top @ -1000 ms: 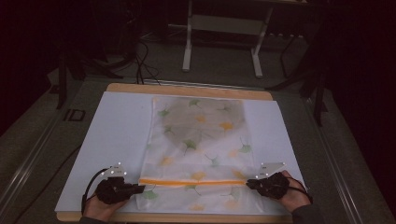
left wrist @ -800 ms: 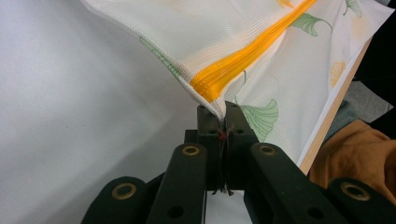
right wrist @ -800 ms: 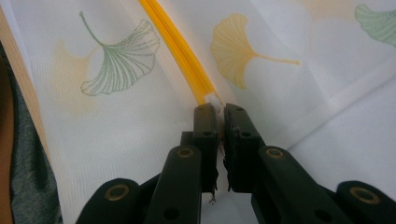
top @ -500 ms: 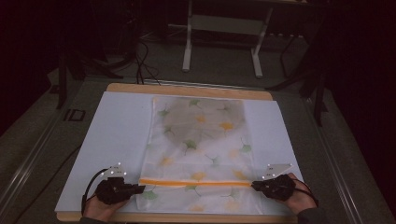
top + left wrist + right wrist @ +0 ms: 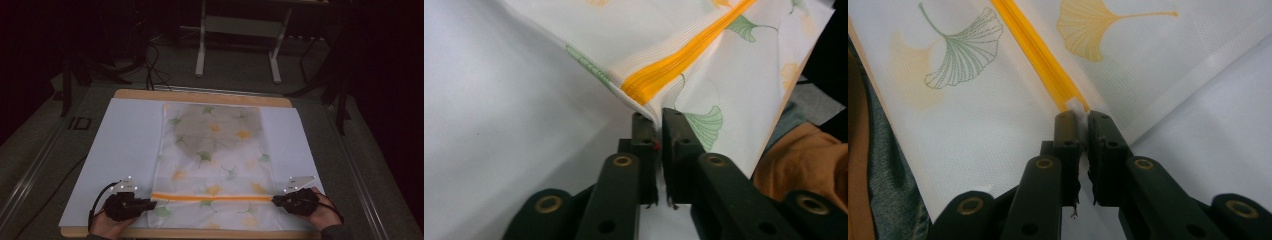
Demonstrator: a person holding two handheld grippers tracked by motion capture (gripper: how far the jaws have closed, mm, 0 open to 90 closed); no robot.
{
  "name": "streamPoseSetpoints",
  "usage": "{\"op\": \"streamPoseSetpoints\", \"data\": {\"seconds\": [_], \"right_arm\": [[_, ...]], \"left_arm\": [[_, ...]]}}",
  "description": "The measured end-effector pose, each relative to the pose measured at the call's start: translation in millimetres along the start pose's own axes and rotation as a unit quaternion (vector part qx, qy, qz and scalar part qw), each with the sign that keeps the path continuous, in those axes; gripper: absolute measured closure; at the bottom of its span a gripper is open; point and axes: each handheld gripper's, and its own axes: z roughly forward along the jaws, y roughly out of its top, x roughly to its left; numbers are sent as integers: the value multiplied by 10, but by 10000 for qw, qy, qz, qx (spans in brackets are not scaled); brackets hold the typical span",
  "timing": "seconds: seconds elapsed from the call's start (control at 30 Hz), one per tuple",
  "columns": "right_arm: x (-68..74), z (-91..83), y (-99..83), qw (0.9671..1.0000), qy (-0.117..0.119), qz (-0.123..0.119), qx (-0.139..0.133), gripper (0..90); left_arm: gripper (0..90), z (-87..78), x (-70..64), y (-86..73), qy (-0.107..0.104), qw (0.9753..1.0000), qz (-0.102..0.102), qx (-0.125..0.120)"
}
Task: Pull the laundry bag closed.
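Left hand-held gripper (image 5: 150, 204) clamped shut, right hand-held gripper (image 5: 275, 201) likewise

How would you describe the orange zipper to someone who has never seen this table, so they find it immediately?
On the white mat lies a sheer laundry bag printed with ginkgo leaves. Near its front edge, one bright orange zipper runs straight across, pinched at its ends by the left tongs and right tongs; nothing else is solid orange.

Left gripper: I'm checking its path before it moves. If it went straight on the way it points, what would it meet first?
The left gripper points along the orange zipper of the leaf-print bag it already pinches. It would push into that fabric first; farther along the line, probably the right gripper.
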Motion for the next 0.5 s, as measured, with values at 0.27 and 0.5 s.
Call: {"op": "streamPoseSetpoints", "data": {"seconds": [0.27, 0.5], "right_arm": [[-55, -41, -50, 9997, -134, 171, -71, 707], [-63, -77, -31, 9989, -136, 198, -403, 623]], "left_arm": [[728, -102, 42, -21, 92, 9996, -37, -275], [684, -193, 67, -34, 245, 9980, -65, -586]]}}
